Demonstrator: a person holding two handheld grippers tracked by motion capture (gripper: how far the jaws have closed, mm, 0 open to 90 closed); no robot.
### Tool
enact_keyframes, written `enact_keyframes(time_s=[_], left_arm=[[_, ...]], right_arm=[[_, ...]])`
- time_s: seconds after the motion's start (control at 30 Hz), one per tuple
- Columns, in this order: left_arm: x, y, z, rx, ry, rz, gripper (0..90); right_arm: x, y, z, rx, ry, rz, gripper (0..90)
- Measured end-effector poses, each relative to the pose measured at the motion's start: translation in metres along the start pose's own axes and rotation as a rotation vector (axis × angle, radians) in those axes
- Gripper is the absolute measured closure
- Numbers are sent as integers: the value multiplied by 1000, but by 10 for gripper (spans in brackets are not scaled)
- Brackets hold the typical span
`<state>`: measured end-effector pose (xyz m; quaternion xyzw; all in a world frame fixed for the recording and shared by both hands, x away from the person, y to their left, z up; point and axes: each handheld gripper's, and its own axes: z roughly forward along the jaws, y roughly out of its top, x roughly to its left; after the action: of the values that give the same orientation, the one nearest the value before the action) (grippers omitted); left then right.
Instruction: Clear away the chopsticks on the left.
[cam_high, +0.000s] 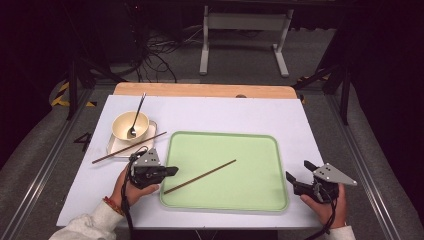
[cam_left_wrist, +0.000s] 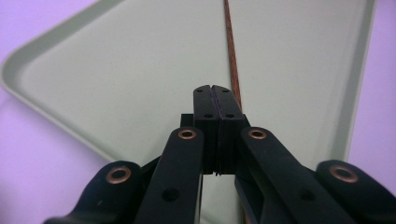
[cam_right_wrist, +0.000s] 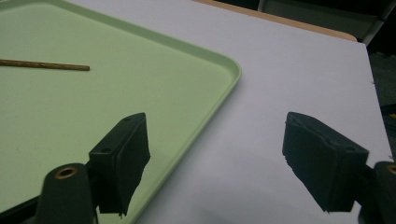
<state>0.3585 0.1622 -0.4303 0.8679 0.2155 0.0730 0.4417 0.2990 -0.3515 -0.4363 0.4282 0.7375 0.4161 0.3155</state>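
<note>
The work in hand looks like moving a pair of thin brown wooden chopsticks onto the pale green rectangular plastic tray (cam_high: 260, 150), and I judge it about half done; one chopstick (cam_high: 200, 176) already lies flat and diagonal inside the tray, in its near-left part, with its lower end close to the tray's left rim; the other chopstick (cam_high: 129, 148) is not yet moved, lying left of the tray, propped aslant across the small cream rectangular plate (cam_high: 150, 129) that carries the cream round bowl (cam_high: 130, 125) with a metal fork (cam_high: 136, 116) standing in it.

The left gripper (cam_high: 172, 171) sits at the tray's left rim, its jaws pressed together with nothing visible between them; in the left gripper view (cam_left_wrist: 215, 95) the chopstick in the tray runs on past the closed tips, just beside them, and I cannot tell whether it touches them. The right gripper (cam_high: 298, 171) hangs just off the tray's right rim with its jaws spread wide and empty, the white tabletop (cam_high: 225, 112) bare under them in the right gripper view (cam_right_wrist: 215, 158).

Room for moving: the middle and right of the tray lie free for the second chopstick; the tray's raised lip is the edge to clear on the way in; left of the tray, the bowl and fork stand close behind the remaining chopstick, so a pick from its low, near end seems the least crowded.
</note>
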Motion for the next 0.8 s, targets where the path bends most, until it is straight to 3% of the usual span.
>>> enact_keyframes(time_s=[0.1, 0.2, 0.37, 0.57, 0.8], left_arm=[[3, -2, -8, -7, 20, 8, 900], [9, -5, -22, -21, 73, 21, 900], [22, -16, -50, -70, 137, -6, 885], [38, -29, -75, -54, 232, 0, 867], [62, -47, -96, -53, 299, -40, 845]], right_arm=[[1, 0, 0, 3, 0, -5, 234], [2, 1, 0, -1, 0, -10, 236], [3, 2, 1, 0, 6, -14, 237], [3, 3, 4, 2, 12, -15, 236], [4, 2, 3, 4, 11, -17, 236]])
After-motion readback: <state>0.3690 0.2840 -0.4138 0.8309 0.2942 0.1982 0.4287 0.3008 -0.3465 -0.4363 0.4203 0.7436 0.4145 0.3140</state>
